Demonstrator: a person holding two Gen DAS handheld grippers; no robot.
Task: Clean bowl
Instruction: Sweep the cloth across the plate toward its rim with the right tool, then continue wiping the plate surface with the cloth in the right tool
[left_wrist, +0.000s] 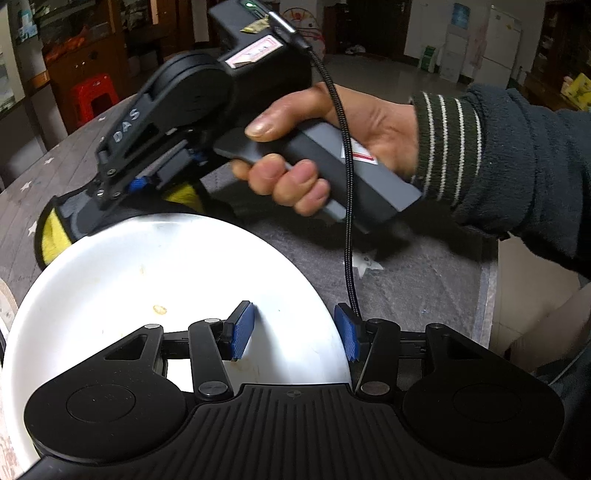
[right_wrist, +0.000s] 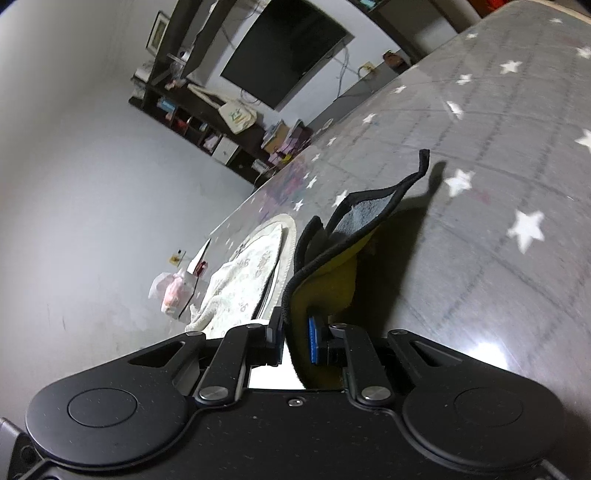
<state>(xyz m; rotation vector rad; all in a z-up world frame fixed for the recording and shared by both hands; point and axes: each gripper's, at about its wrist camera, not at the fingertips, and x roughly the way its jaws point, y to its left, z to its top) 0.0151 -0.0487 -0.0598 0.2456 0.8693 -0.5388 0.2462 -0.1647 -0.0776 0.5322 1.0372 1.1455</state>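
From the left wrist view, the white bowl (left_wrist: 166, 295) fills the lower left, its rim at about four o'clock between the left gripper's (left_wrist: 295, 330) blue pads (left_wrist: 242, 330); whether they press on it I cannot tell. It looks rigid, glossy, likely slippery and breakable, so the rim seems the sensible hold. A food speck (left_wrist: 159, 309) sits inside. At ten o'clock, the right gripper (left_wrist: 107, 206) carries a yellow-and-grey cloth (left_wrist: 55, 240).

Right wrist view: jaws clenched on the cloth (right_wrist: 328, 266), soft and floppy, drooping toward twelve o'clock above the starred table (right_wrist: 498, 184).
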